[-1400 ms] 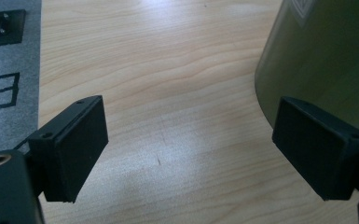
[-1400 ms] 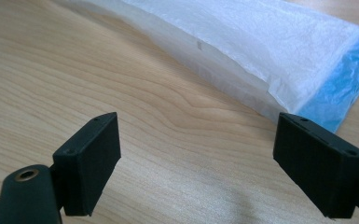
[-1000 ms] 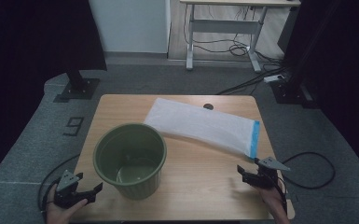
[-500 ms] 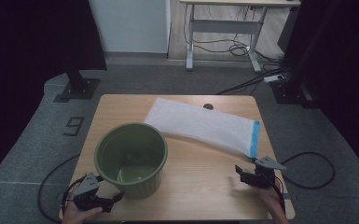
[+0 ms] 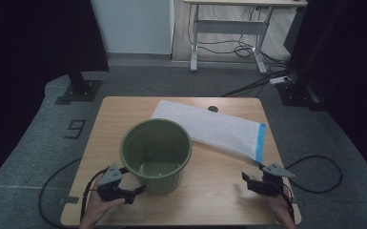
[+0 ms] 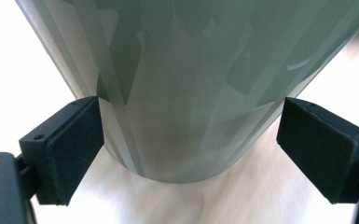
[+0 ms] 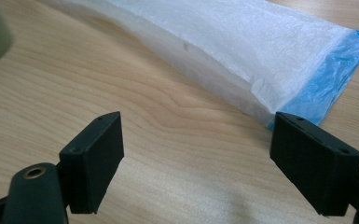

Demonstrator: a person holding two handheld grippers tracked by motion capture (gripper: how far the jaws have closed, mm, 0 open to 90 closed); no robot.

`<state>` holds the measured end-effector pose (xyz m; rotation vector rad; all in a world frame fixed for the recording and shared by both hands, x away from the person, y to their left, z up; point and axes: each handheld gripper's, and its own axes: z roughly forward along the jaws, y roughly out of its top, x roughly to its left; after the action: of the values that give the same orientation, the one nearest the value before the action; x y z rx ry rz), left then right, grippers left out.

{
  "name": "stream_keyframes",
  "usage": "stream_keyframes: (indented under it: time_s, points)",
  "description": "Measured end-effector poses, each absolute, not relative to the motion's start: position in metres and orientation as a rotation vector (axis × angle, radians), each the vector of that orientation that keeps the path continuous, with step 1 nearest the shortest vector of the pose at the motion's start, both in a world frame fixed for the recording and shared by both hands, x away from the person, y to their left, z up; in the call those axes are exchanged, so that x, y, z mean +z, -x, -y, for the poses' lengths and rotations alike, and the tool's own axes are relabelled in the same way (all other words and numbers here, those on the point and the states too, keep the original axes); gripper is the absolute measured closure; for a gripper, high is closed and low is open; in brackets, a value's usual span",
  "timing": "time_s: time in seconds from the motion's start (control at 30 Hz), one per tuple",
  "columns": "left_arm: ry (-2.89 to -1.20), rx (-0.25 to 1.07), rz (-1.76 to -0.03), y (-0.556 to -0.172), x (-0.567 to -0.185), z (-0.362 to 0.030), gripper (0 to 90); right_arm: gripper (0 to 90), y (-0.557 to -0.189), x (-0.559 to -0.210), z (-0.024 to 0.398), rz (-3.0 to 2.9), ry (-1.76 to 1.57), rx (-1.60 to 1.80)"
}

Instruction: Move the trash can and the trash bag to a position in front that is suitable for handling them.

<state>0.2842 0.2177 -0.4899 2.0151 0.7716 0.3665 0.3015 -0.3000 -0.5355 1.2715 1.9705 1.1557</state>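
Note:
A green plastic bin (image 5: pixel 156 153) stands upright near the table's front middle, with nothing inside. My left gripper (image 5: pixel 138 190) is open at the bin's lower left side; in the left gripper view its jaws stand either side of the bin's base (image 6: pixel 186 116), close to the wall. A white plastic bag with a blue edge (image 5: pixel 209 128) lies flat behind and right of the bin. My right gripper (image 5: pixel 249 181) is open near the front right corner, short of the bag's blue end (image 7: pixel 328 88), with bare wood between its jaws.
The wooden table (image 5: pixel 219 191) has a small dark hole (image 5: pixel 213 109) near its back edge. Cables (image 5: pixel 314 167) trail from both grippers over the table's sides onto grey carpet. A desk frame (image 5: pixel 229 28) stands behind.
My left gripper has moved right from the front left corner up to the bin's base. The right gripper has barely shifted.

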Motion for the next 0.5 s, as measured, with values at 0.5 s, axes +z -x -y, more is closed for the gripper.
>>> stream_keyframes:
  time_s: [0.5]
  points:
    - [-2.014, 0.395, -0.791, -0.329, -0.486, -0.162, 8.6, 19.6, -0.294, -0.53, 0.299, -1.906, -1.227, 1.176]
